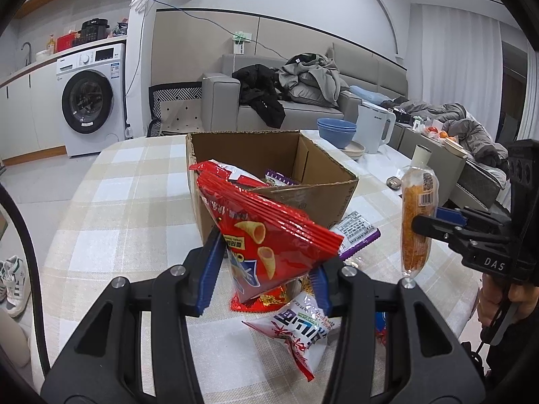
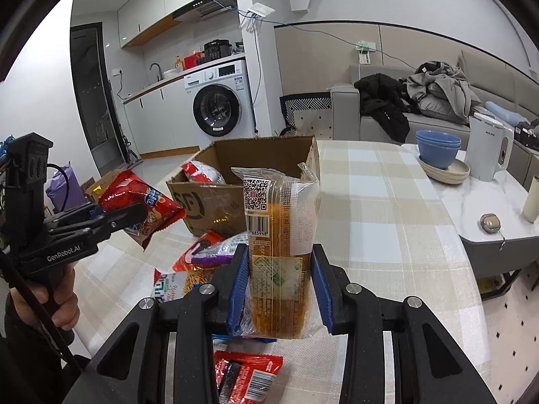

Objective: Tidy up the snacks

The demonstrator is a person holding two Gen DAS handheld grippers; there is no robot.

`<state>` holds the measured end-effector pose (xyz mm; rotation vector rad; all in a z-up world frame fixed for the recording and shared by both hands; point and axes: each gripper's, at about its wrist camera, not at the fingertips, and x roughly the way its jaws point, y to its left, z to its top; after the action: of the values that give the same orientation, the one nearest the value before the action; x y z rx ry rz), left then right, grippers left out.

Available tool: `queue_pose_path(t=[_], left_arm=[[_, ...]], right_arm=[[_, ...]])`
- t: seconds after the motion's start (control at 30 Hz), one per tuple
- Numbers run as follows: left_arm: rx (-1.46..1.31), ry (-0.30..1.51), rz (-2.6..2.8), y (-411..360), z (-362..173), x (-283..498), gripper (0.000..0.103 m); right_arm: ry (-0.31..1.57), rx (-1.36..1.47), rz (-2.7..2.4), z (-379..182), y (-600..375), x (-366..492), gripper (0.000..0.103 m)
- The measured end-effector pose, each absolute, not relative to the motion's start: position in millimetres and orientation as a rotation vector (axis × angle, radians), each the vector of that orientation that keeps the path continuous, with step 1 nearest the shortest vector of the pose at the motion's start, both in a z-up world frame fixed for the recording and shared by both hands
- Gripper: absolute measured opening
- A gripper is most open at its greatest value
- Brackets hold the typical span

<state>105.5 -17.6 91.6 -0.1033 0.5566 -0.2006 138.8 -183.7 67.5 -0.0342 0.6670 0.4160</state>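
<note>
My left gripper [image 1: 266, 262] is shut on a red snack bag [image 1: 259, 232] with cone chips printed on it, held above the table just in front of an open cardboard box [image 1: 330, 195]. The box holds a few snack packs. My right gripper [image 2: 279, 279] is shut on a clear orange snack pack [image 2: 279, 229], held upright to the right of the box. The orange pack [image 1: 416, 219] also shows in the left wrist view, and the red bag [image 2: 148, 208] in the right wrist view. Loose packs lie on the table: a white one [image 1: 299, 333], a purple one [image 1: 357, 232], a red one [image 2: 246, 377].
The table [image 1: 118, 219] has a beige checked cloth. Blue bowls [image 2: 438, 148] on a plate and a white kettle [image 2: 488, 148] stand at the far right. A sofa [image 1: 303, 101] with clothes and a washing machine [image 1: 91, 101] are behind.
</note>
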Motion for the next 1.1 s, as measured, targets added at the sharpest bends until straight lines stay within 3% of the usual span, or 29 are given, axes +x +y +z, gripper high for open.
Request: queue_pose_path(t=[1.1], left_arm=[[-0.067,0.491,-0.163,-21,146,105,0.044]], right_arm=[[0.465,0.046,0.457,107,-173,155,0.037]])
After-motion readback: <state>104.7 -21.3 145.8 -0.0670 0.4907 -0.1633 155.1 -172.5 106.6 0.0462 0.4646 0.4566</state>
